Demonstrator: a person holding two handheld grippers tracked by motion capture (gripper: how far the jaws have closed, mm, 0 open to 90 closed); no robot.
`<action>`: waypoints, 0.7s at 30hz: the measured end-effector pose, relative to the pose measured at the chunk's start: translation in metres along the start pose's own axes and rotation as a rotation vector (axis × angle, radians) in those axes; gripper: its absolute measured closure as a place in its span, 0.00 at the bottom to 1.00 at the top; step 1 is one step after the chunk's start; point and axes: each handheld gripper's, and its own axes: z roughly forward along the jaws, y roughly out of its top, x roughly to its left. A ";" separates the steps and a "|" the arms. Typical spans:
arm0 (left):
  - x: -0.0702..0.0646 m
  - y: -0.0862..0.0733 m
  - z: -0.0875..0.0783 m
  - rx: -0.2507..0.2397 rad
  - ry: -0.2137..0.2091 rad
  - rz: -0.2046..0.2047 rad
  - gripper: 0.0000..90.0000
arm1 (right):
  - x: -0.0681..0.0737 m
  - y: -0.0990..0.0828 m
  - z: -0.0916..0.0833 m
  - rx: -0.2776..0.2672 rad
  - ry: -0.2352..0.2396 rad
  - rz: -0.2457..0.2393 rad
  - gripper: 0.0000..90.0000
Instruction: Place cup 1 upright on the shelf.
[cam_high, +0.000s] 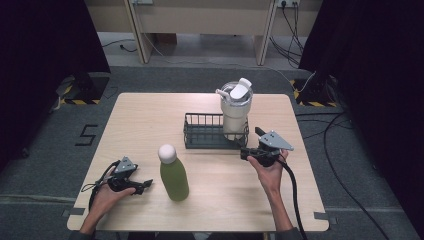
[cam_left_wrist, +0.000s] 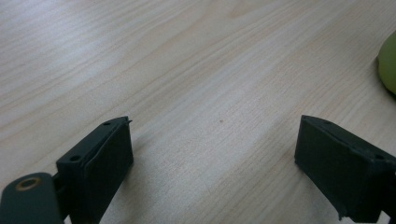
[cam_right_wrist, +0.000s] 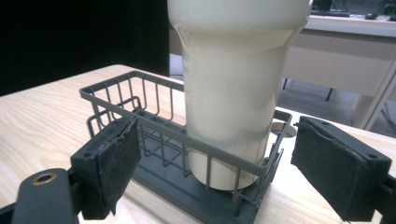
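The left gripper rested low over the wooden table, jaws spread wide on nothing, just left of the green bottle. Further right, the cream tumbler stood upright in the right end of the wire basket. The right gripper, jaws spread and empty, faced that basket end.
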 end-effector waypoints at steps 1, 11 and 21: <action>0.000 0.000 0.000 0.000 0.000 0.000 0.12 | 0.000 0.000 -0.001 0.000 0.001 0.003 0.17; 0.000 0.000 0.000 0.001 -0.002 0.004 0.12 | 0.000 -0.006 -0.011 0.007 -0.001 0.008 0.17; 0.000 0.000 0.000 0.000 -0.002 0.006 0.12 | 0.002 -0.010 -0.023 0.005 0.021 0.028 0.17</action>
